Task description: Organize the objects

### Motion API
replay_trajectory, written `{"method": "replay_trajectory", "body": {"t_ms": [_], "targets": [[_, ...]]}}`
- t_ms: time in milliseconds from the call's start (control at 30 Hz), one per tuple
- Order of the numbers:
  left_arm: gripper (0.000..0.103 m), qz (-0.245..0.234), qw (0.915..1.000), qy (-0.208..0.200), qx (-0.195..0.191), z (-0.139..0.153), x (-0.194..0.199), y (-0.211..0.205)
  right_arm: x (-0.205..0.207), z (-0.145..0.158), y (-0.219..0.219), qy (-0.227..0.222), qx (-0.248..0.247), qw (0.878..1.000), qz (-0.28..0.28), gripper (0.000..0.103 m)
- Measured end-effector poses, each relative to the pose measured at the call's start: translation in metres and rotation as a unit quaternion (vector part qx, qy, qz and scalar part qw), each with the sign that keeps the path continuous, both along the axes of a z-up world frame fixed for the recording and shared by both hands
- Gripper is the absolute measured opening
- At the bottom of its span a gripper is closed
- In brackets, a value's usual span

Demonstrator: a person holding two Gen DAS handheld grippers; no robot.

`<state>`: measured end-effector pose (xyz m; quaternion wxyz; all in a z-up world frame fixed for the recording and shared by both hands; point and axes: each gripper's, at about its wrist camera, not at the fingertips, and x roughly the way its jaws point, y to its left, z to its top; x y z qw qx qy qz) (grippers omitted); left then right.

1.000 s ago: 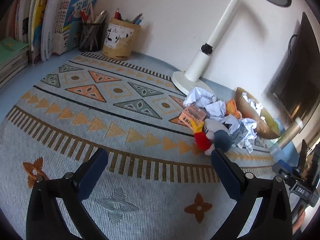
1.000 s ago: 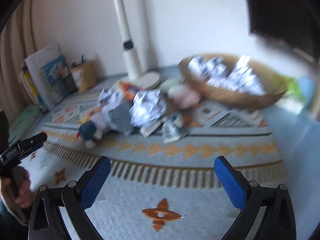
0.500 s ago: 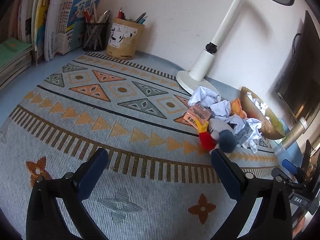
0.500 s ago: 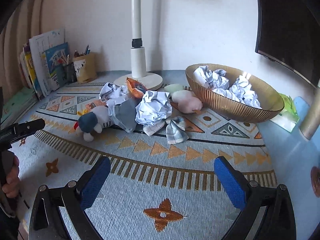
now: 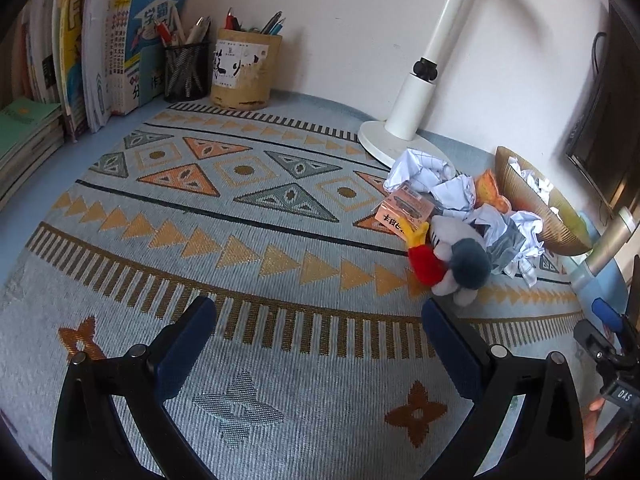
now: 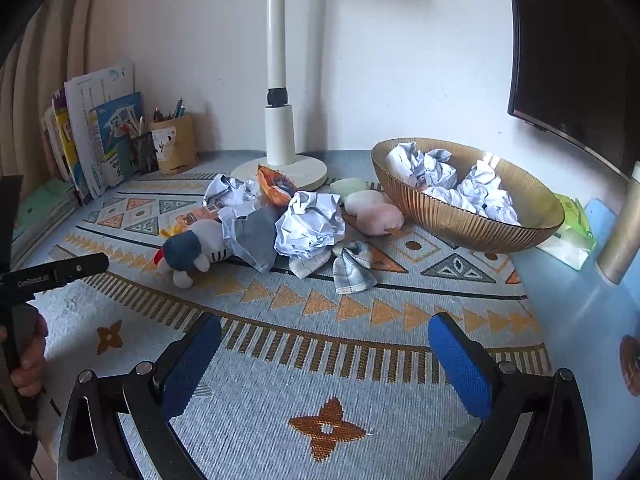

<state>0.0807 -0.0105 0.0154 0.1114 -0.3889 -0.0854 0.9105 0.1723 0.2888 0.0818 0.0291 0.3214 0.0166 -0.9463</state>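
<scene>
A patterned mat (image 6: 400,312) with triangles and orange flowers covers most of the blue bench (image 6: 580,320), filling the lower and middle of both views. A dark monitor (image 6: 576,48) takes the upper right of the right wrist view, and a white lamp (image 6: 280,132) stands at top centre, its round base at the far edge of the mat. Books (image 5: 100,52) stand upright in the upper left of the left wrist view, with a black mesh pen cup (image 5: 187,70) and a tan pen holder (image 5: 245,68) just beside them. A ribbed golden bowl (image 6: 460,220) sits at right centre of the right wrist view, holding several crumpled paper balls (image 6: 456,184). Left of the bowl, at frame centre, lies the clutter: a large paper ball (image 6: 310,226), a grey-and-white plush toy (image 6: 196,248) on its side with a red and yellow part showing, a grey cloth (image 6: 256,236), a pink soft piece (image 6: 378,218) touching a pale green one (image 6: 352,186), a small checked cloth (image 6: 354,266), an orange wrapper (image 6: 276,184) and a pink carton (image 5: 404,212). The left claw (image 5: 318,330) sits at the bottom of its view, spread wide and holding nothing, above bare mat near the plush toy. The right claw (image 6: 324,340) is likewise spread wide and empty, well short of the clutter.
</scene>
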Motion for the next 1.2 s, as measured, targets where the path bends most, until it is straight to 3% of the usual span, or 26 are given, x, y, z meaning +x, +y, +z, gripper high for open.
{"method": "replay_trajectory", "body": {"t_ms": [367, 700, 867, 1033, 1200], "targets": [[0.102, -0.002, 0.9997, 0.007, 0.023, 0.001, 0.002, -0.006, -0.004, -0.002, -0.001, -0.008, 0.007, 1.000, -0.008, 0.103], [0.102, -0.011, 0.9998, -0.005, 0.013, -0.002, -0.002, -0.001, -0.004, -0.003, -0.001, -0.008, 0.009, 1.000, -0.006, 0.103], [0.102, -0.012, 0.9996, -0.011, -0.021, -0.003, -0.002, 0.008, -0.003, -0.002, 0.007, -0.008, -0.014, 1.000, -0.005, 0.103], [0.102, -0.034, 0.9991, -0.015, -0.018, -0.004, -0.003, 0.012, -0.005, -0.003, 0.014, -0.017, -0.032, 0.999, -0.011, 0.103], [0.102, -0.046, 0.9989, -0.006, -0.008, -0.001, 0.000, 0.012, -0.011, -0.007, 0.011, -0.027, -0.018, 0.999, -0.024, 0.103]]}}
